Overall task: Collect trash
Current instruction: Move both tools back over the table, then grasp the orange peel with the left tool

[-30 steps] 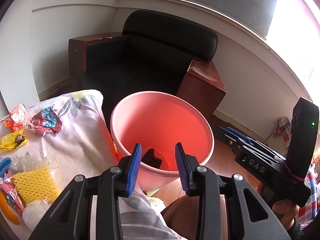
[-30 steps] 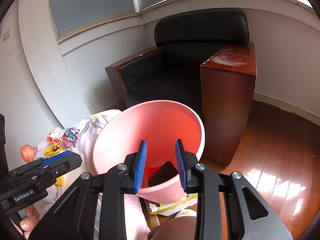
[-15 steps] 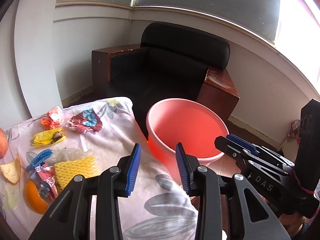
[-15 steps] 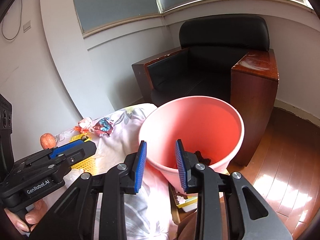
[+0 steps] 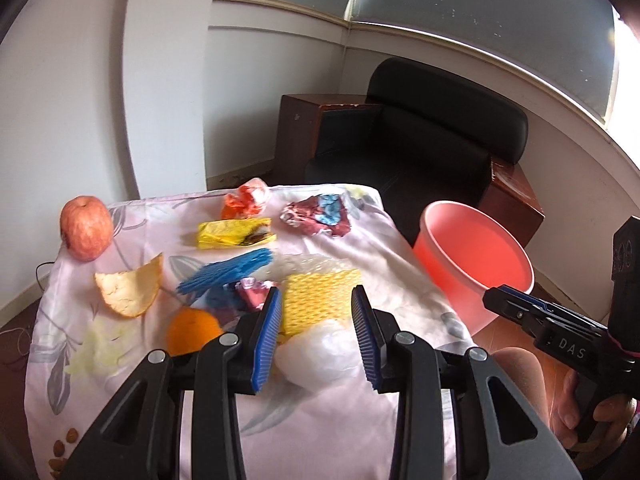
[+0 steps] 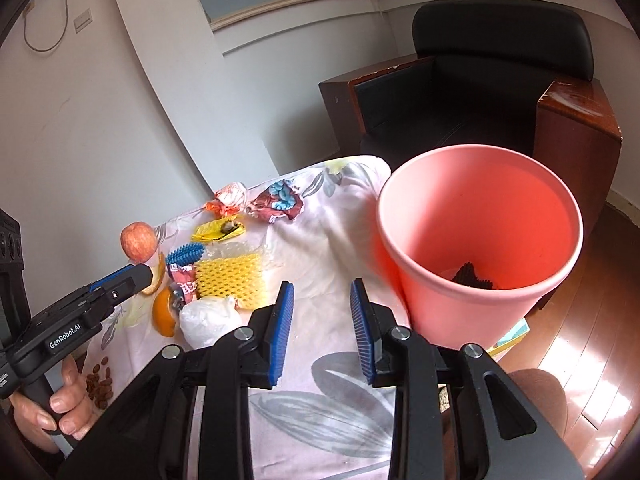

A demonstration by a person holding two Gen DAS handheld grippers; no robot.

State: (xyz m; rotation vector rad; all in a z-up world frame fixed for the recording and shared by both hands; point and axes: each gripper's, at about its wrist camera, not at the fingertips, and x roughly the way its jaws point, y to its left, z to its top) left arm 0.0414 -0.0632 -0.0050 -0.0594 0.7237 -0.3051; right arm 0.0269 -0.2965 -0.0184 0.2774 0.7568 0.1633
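A pink bin (image 6: pixel 480 240) stands at the table's right edge with a dark scrap (image 6: pixel 470 276) at its bottom. Trash lies on the floral cloth (image 5: pixel 360 420): yellow foam net (image 5: pixel 320 300), white plastic wad (image 5: pixel 320 354), blue foam net (image 5: pixel 226 274), yellow wrapper (image 5: pixel 234 233), red-blue wrapper (image 5: pixel 318 216), orange-white wrapper (image 5: pixel 246 199), peel (image 5: pixel 128 290). My left gripper (image 5: pixel 316 336) hangs open above the white wad and yellow net, nothing between its pads. My right gripper (image 6: pixel 322 326) is open over bare cloth beside the bin, empty.
An apple (image 5: pixel 85 227) and an orange (image 5: pixel 192 330) sit at the cloth's left side. Brown nuts (image 6: pixel 98 384) lie near the front-left corner. A black armchair (image 6: pixel 480 72) with wooden arms stands behind the bin. Wooden floor (image 6: pixel 580 360) lies to the right.
Both grippers swung left, away from above the bin and over the table. The trash pile has come into the middle of the left wrist view. Jaw gaps look unchanged.
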